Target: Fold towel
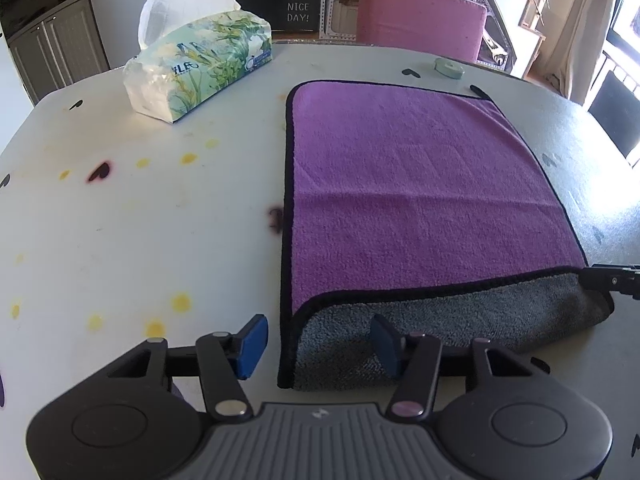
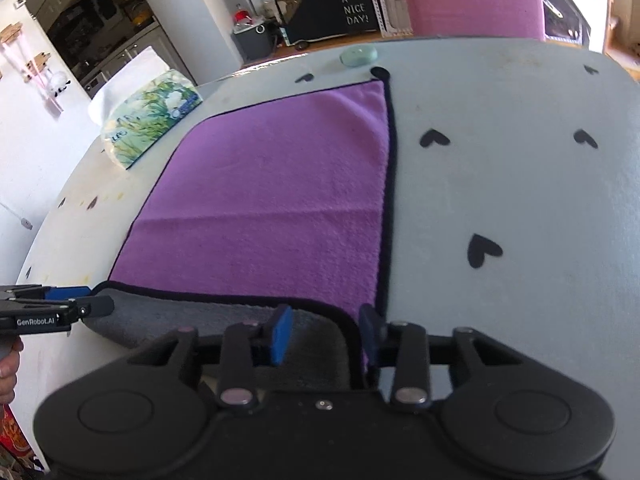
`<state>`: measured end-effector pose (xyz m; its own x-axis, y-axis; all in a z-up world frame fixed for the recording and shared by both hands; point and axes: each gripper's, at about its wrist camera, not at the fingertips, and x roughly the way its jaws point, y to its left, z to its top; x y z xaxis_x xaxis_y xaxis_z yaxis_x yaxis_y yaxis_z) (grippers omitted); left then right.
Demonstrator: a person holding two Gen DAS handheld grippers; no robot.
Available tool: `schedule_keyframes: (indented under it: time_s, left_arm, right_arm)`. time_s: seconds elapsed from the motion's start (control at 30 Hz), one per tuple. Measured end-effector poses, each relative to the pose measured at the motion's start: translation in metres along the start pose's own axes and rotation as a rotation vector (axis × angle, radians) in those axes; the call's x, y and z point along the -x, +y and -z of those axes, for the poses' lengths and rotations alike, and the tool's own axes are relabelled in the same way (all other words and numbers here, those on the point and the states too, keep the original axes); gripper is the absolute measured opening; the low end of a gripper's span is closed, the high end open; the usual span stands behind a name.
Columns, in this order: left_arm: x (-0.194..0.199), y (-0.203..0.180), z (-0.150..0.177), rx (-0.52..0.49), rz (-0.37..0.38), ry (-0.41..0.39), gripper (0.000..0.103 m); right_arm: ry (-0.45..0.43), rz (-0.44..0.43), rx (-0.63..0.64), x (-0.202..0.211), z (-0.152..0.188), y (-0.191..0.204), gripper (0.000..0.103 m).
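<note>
A purple towel (image 1: 420, 184) with black trim lies flat on the white table (image 1: 120, 220); its near edge is turned over, showing a grey underside (image 1: 460, 312). My left gripper (image 1: 320, 344) is open, its blue pads straddling the near left corner of the grey strip. In the right wrist view the towel (image 2: 280, 200) lies ahead and the grey fold (image 2: 192, 316) runs along its near edge. My right gripper (image 2: 324, 332) is open over the near right corner. The left gripper (image 2: 60, 308) shows at the far left edge.
A floral tissue pack (image 1: 200, 68) sits at the far left of the table. A small mint-green disc (image 1: 450, 68) lies beyond the towel. A pink chair back (image 1: 420, 16) stands behind the table. Black heart marks (image 2: 482, 250) dot the table right of the towel.
</note>
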<state>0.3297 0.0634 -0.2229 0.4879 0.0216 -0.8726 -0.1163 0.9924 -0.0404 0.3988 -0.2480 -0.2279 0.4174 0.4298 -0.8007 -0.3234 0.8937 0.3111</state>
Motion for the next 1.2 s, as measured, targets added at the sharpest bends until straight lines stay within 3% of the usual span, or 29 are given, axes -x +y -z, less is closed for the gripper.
schedule_keyframes:
  time_s: [0.23, 0.53, 0.83, 1.03, 1.2]
  left_arm:
    - [-0.002, 0.0, -0.001, 0.002, 0.004, 0.008, 0.056]
    - [-0.002, -0.002, -0.006, 0.005, 0.02, 0.037, 0.043]
    - [0.0, 0.002, -0.005, 0.018, 0.016, 0.061, 0.03]
    - [0.002, 0.002, -0.004, 0.031, 0.024, 0.07, 0.007]
    - [0.007, 0.003, -0.007, 0.037, 0.01, 0.05, 0.005]
  right_arm:
    - [0.005, -0.003, -0.032, 0.001, 0.002, -0.006, 0.032]
    - [0.037, -0.036, -0.03, 0.005, 0.009, 0.001, 0.006]
    - [0.031, -0.019, -0.041, 0.009, 0.013, 0.0, 0.005]
    - [0.027, -0.006, -0.043, 0.01, 0.016, 0.003, 0.004]
    - [0.006, 0.021, -0.044, 0.013, 0.016, 0.006, 0.004]
